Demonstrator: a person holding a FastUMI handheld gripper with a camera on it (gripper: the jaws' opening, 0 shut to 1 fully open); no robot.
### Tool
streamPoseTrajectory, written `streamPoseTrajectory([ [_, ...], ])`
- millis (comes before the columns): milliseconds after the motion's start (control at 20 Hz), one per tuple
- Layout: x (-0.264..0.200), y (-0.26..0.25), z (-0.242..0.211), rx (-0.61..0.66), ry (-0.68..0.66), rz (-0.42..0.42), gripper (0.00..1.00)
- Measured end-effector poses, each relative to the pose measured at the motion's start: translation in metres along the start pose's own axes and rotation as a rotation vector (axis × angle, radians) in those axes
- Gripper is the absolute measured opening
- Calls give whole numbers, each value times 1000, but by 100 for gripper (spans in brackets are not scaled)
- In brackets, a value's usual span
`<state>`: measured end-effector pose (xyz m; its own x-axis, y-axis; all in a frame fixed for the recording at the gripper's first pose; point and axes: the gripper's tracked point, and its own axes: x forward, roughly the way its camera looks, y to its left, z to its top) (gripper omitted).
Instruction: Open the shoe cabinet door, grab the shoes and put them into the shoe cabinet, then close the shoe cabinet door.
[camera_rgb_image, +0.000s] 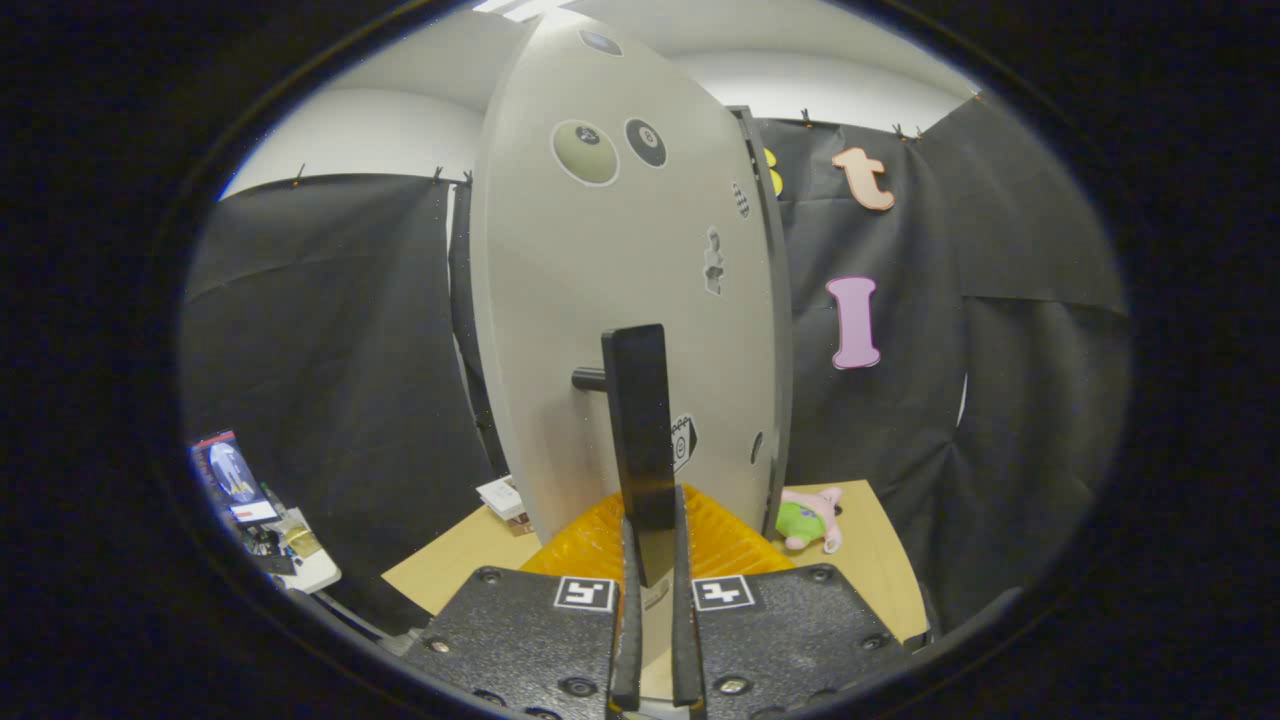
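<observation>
The pale shoe cabinet door (620, 300) rose at twelve o'clock just ahead of the gripper (655, 560), standing on the wooden worktop (460, 560). Its dark handle (638, 420) was clamped between the nearly closed jaws. A plush toy (812, 518) lay at two o'clock, beside the door.

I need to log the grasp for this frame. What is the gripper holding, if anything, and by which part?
The gripper is shut on the cabinet door's dark upright handle, its two fingers clamping the handle's lower end.
</observation>
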<state>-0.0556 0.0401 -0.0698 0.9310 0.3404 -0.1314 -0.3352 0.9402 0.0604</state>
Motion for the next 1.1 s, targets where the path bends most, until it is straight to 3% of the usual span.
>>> streamPoseTrajectory([
  [700, -20, -81, -8, 21, -24, -189, 5],
  [900, -22, -89, -9, 80, -22, -142, 4],
  [1100, -32, -90, -10, 53, -33, -156, 5],
])
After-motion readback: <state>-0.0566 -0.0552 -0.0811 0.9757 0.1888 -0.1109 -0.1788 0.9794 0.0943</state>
